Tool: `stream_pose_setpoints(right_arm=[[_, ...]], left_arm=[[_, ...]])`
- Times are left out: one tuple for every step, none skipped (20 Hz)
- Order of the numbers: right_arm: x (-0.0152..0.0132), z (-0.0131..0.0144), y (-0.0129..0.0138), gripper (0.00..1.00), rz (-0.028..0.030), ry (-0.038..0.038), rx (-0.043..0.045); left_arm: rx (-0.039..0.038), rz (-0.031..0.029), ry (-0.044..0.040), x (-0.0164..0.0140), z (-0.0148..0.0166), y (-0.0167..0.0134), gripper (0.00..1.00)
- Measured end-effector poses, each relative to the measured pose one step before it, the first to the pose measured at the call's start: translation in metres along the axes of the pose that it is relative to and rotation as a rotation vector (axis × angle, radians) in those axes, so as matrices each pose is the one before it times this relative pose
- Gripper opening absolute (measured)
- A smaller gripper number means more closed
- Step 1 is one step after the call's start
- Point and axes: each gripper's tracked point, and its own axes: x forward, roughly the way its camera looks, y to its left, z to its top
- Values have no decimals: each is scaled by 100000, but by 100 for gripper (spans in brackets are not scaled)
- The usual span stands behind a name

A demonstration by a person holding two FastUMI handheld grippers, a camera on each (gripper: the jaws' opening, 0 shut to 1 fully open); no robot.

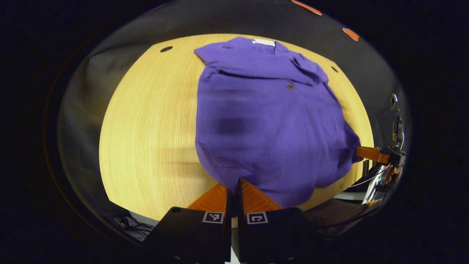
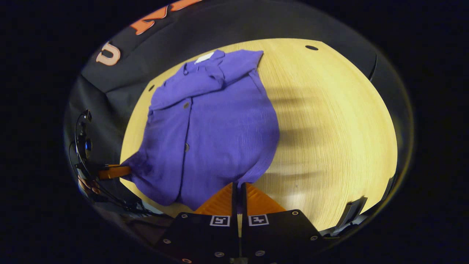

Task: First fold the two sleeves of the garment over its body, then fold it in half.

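Left tongs [image 1: 233, 187], right tongs [image 2: 239, 189] each pinch shirt [image 1: 263, 124] hem corners, lifted off table [image 1: 146, 128].

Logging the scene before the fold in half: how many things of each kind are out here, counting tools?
Purple shirt: 1, sleeves already folded over the body
Wooden table: 1
Tools: 2, left tool and right tool, each shut on the shirt's hem
Total: 4
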Motion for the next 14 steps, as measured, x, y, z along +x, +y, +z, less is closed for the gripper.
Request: stream_pose_setpoints(right_arm=[[-351, 1079, 295, 4, 650, -2445, 523], [-461, 782, 270, 4, 823, -2194, 10], [-375, 1018, 354, 4, 480, -2217, 0], [-298, 976, 660, 4, 1019, -2145, -483], [-288, 973, 316, 4, -201, -1765, -642], [-360, 770, 377, 4, -135, -1698, -1049], [-329, 1033, 283, 4, -433, -2231, -1180], [-223, 790, 369, 4, -404, -1406, -912], [-397, 907, 226, 4, -515, -2018, -1037], [-357, 940, 353, 4, -966, -1855, -1039], [-176, 1061, 389, 4, -1024, -1979, -867], [-1, 1187, 468, 4, -837, -2157, -840], [-90, 1101, 235, 4, -1531, -1944, -430], [-175, 909, 389, 4, -998, -2109, -418]], left_arm=[[199, -241, -1750, -501, 963, -38, 8], [348, -949, -1475, -414, 969, -154, 8], [589, -975, -1544, -231, 896, -229, 8], [916, -703, -1695, -414, 1058, -105, 8], [903, -594, -1476, -169, 925, -116, 8], [1740, -671, -1591, -314, 1080, -41, 8], [1481, -553, -1776, -382, 989, 38, 8], [1041, -885, -1566, -417, 1138, -56, 8], [940, -1510, -1651, -428, 1087, -209, 8], [1407, -1326, -1589, -478, 1336, -45, 8], [1558, -664, -2148, -299, 1274, 210, 8], [1534, -405, -1604, -241, 1247, 475, 8], [1527, -770, -1431, -119, 1233, 323, 8], [1498, -901, -1223, -262, 1110, 448, 7]])
